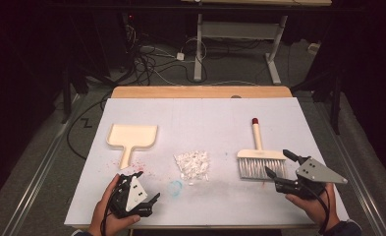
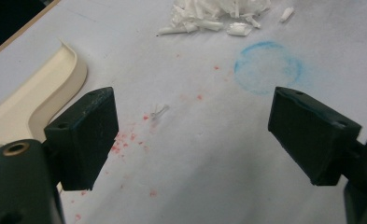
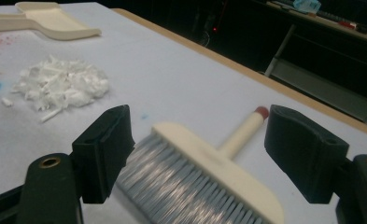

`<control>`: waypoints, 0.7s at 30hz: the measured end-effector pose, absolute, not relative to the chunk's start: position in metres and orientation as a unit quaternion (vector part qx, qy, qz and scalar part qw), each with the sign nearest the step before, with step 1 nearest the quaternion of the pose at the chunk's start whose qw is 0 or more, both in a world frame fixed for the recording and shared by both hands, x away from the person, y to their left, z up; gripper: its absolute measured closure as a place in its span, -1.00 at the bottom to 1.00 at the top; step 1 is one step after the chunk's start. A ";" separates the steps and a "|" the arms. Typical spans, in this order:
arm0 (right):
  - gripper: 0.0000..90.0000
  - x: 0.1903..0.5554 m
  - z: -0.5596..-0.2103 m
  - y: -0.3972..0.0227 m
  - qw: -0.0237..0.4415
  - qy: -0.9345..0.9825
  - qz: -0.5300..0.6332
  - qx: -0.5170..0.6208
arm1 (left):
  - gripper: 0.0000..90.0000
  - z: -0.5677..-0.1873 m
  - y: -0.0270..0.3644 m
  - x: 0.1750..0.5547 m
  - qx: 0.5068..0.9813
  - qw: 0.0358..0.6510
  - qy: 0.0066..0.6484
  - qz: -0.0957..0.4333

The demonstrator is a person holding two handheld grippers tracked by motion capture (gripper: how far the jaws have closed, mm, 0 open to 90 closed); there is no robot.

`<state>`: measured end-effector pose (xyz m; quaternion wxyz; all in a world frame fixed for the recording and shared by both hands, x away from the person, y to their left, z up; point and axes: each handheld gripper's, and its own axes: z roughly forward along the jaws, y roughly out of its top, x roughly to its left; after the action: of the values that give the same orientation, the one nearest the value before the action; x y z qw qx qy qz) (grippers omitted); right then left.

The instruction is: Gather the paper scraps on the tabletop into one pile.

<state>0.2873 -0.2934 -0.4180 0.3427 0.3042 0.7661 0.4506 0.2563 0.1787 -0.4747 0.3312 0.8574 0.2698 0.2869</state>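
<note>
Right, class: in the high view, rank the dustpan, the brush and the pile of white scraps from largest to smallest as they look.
1. Dustpan
2. Brush, nearly the dustpan's size, so that ranking is unsure
3. Pile of white scraps, clearly smallest

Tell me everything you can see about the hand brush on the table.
The hand brush has a cream head that looks like plastic, grey bristles, and a straight cream handle with a red tip. It lies flat on the white table cover, right of the pile of white scraps, handle pointing away from the person. The right gripper stands at its bristle end, jaws open on either side, not pressing it.
</note>
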 end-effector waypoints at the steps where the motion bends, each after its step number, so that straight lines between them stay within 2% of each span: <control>1: -0.46 0.284 -0.422 -0.293 0.343 0.768 0.446 0.305 | -0.66 -0.475 0.178 0.256 0.857 0.332 0.270 0.287; 9: -0.49 0.269 -0.438 -0.285 0.340 0.791 0.417 0.291 | -0.66 -0.476 0.177 0.256 0.857 0.335 0.270 0.284; 21: -0.49 0.268 -0.437 -0.285 0.345 0.788 0.414 0.296 | -0.66 -0.477 0.175 0.256 0.861 0.332 0.261 0.283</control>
<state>0.2684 -0.2852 -0.4375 0.3450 0.2958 0.7885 0.4145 0.2557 0.1753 -0.4773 0.3317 0.8613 0.2611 0.2826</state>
